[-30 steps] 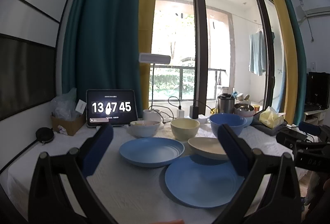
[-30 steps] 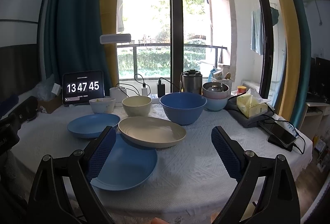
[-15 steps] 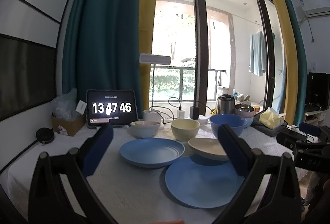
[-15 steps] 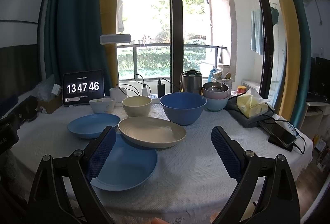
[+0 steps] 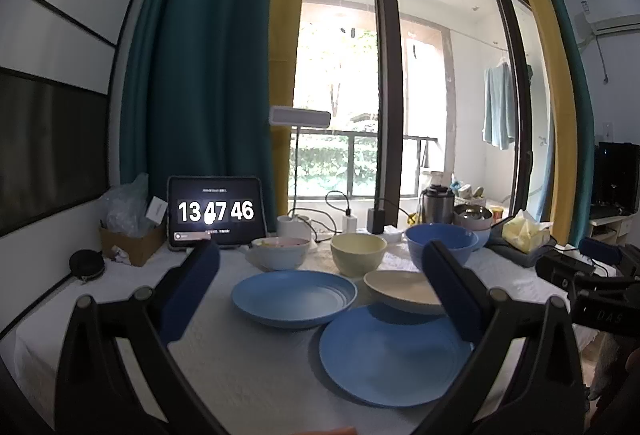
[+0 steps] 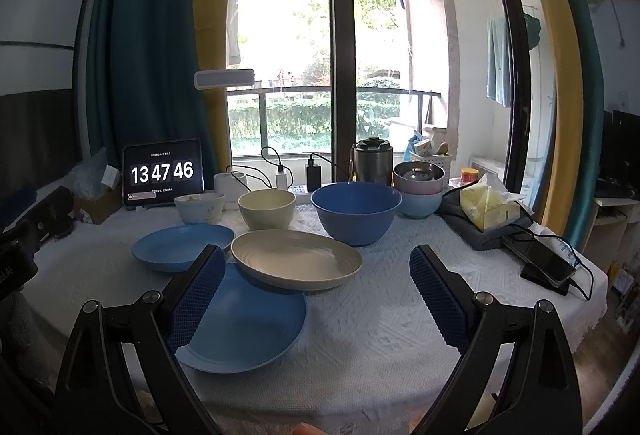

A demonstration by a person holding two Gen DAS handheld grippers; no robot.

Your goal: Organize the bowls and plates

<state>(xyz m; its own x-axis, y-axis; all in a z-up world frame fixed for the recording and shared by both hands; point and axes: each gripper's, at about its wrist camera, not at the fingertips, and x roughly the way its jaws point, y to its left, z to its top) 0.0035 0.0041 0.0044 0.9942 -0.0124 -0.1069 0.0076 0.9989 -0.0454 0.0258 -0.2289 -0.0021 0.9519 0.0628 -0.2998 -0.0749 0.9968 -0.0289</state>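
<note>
Hovering above the near edge of the table [image 6: 400,315], both hand-held grippers are released and empty: the left hand-held gripper [image 5: 320,295] frames the plates at the centre of its view, and the right hand-held gripper [image 6: 316,295] does the same from the other side, each with jaws spread wide. Nothing is stacked yet, so the task looks to be at its very start. Lower centre of the right view shows a big blue plate [image 6: 248,327] nearest the camera, with a beige plate [image 6: 296,259] resting partly on its far rim and so tilted slightly. A second blue plate [image 6: 182,247] lies flat to the left, just beside the beige one. Behind them, across the middle of the frame, stand a white bowl [image 6: 200,207], a cream bowl [image 6: 267,208] and a blue bowl [image 6: 356,211], apart from one another. Wide jaws suit a plate rim, and the beige plate, lying on top, is probably the easiest first pick; its overlap could drag the blue plate beneath it.
</note>
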